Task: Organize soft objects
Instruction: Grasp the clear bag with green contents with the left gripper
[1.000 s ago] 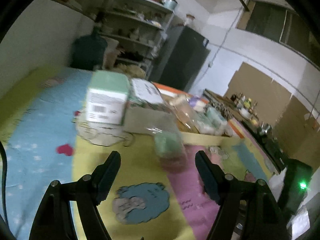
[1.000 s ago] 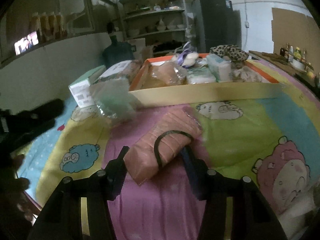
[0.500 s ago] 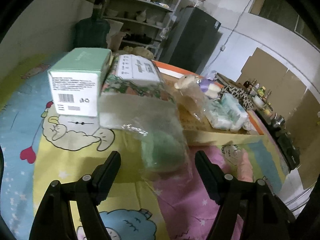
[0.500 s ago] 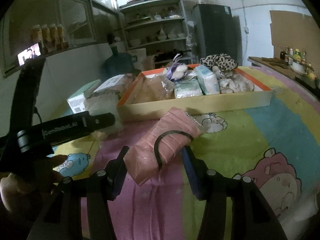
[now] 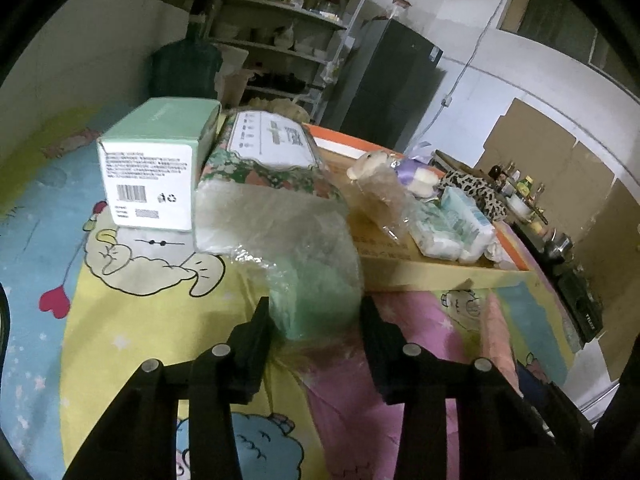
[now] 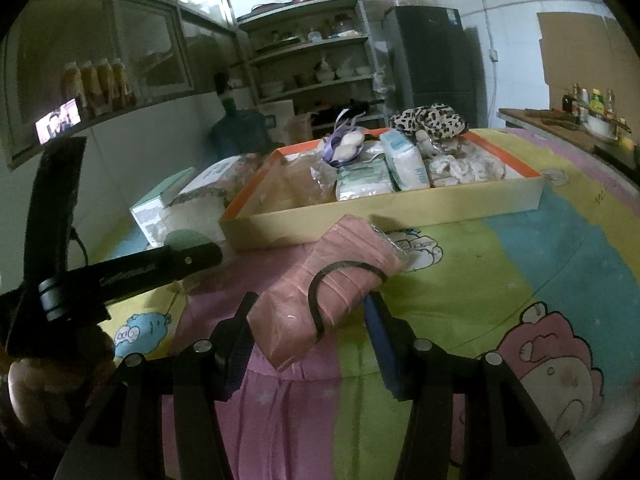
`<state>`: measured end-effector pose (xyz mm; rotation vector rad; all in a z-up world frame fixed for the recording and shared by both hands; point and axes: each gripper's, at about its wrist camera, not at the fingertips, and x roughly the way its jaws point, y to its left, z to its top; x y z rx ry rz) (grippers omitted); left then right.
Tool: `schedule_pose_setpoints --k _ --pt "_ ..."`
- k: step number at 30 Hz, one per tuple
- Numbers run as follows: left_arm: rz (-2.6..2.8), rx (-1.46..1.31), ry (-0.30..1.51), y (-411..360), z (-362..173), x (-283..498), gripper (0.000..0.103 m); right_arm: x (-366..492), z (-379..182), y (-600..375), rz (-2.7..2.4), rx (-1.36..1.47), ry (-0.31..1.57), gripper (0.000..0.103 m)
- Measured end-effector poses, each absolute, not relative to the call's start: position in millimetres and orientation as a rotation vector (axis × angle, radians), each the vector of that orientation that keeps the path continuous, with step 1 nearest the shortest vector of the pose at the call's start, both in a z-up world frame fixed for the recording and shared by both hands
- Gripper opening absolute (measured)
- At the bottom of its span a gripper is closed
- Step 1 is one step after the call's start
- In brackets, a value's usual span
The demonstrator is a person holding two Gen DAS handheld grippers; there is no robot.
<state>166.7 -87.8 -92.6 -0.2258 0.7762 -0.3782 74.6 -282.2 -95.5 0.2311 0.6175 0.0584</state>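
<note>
On the cartoon sheet point(image 5: 132, 332), left gripper point(image 5: 314, 318) angled down — jaws closing on green bag point(image 5: 316, 300); right gripper point(image 6: 308, 316) angled down, clamping pink pack point(image 6: 328, 292).

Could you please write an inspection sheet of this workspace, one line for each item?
Surface: cartoon-print cloth covers the table.
Job's things: green soft item in clear plastic bag; pink wrapped pack with black band; shallow cardboard tray holding soft packs.
Clutter: mint-green box with barcode label; floral-wrapped pack beside it.
Grippers: left gripper closing, pads against the green bag; right gripper gripping the pink pack.
Cables: thin black cable near the left handle.
Surroundings: shelves with dishes; dark refrigerator; blue water jug.
</note>
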Motion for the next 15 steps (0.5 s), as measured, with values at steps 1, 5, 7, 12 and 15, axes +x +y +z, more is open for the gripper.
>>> schedule_pose_setpoints --k 1,5,7,12,15 --pt "-0.376 -0.222 0.768 -87.7 -90.0 165.0 0.042 74.3 -94.9 -282.7 0.059 0.233 0.615 0.055" --pt "-0.361 -0.202 0.729 -87.7 -79.1 155.1 0.042 72.4 -92.1 -284.2 0.061 0.232 0.604 0.055" --pt "-0.353 -0.187 0.709 -87.4 -72.7 150.6 0.042 71.1 -89.7 -283.7 0.062 0.229 0.596 0.055" --pt "-0.340 -0.165 0.673 -89.1 -59.4 141.5 0.042 68.6 -81.5 -282.8 0.068 0.213 0.571 0.055" --pt "-0.329 -0.144 0.655 -92.4 -52.9 136.6 0.042 66.9 -73.9 -283.6 0.069 0.197 0.548 0.054"
